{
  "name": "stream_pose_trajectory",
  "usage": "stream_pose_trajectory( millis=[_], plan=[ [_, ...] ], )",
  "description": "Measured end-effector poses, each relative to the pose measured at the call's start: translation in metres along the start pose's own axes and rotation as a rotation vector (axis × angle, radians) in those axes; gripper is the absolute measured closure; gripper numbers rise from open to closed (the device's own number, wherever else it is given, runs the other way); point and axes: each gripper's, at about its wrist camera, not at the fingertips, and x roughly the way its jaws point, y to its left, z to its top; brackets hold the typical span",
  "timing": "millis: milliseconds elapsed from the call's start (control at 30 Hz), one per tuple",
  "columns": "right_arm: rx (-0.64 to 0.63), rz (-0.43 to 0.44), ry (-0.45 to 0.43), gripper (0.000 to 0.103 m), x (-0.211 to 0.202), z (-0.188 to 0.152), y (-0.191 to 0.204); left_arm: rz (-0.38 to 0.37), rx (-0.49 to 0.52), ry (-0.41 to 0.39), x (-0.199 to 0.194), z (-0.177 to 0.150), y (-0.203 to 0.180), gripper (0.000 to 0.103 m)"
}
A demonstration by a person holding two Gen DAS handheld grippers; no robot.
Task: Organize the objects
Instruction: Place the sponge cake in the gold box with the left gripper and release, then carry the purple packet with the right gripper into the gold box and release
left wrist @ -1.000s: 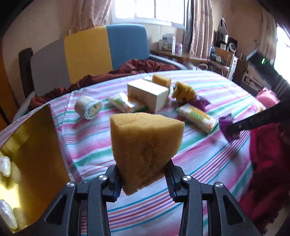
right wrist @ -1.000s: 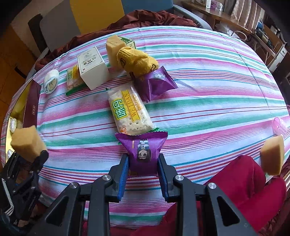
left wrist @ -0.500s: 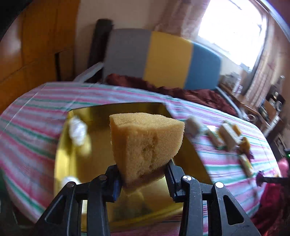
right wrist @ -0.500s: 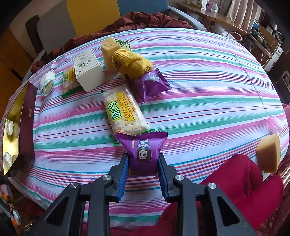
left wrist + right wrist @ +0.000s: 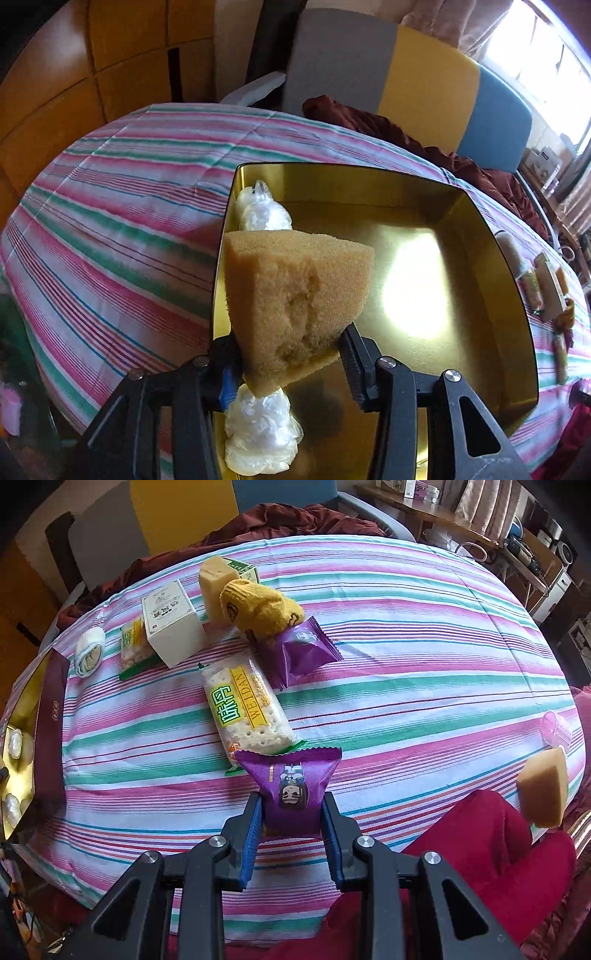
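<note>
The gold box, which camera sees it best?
The left wrist view: the gold box fills the frame, its shiny floor and walls open to see. The right wrist view catches only a sliver of it at the left edge, with its dark outer wall.

You see a chair point(image 5: 388, 74) in grey, yellow and blue behind the striped tablecloth point(image 5: 122, 206), with dark red fabric point(image 5: 369, 122) beside it.

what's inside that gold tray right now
Two white plastic-wrapped bundles lie along the gold tray's left side. The sponge wedge between the left gripper's fingers hides the floor between them.
</note>
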Motion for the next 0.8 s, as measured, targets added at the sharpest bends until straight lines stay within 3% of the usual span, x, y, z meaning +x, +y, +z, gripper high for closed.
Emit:
stream_pose_trajectory(
  millis=[133,233,500,800],
  plan=[
    [0.003,-0.006,0.004,0.073,0.001,0.001,0.0,0.006,0.006,-0.013,0.003,0.0,0.002,0.05],
    [0.005,-0.008,0.005,0.073,0.002,0.001,-0.001,0.0,0.007,-0.027,-0.004,0.0,0.002,0.032],
    [0.012,-0.02,-0.002,0.073,0.001,0.001,-0.001,0.018,0.006,-0.134,-0.04,0.001,0.005,0.033],
    [0.0,-0.038,-0.061,0.073,-0.01,-0.005,0.009,0.079,-0.02,-0.21,-0.076,-0.028,0.029,0.033]
  ],
)
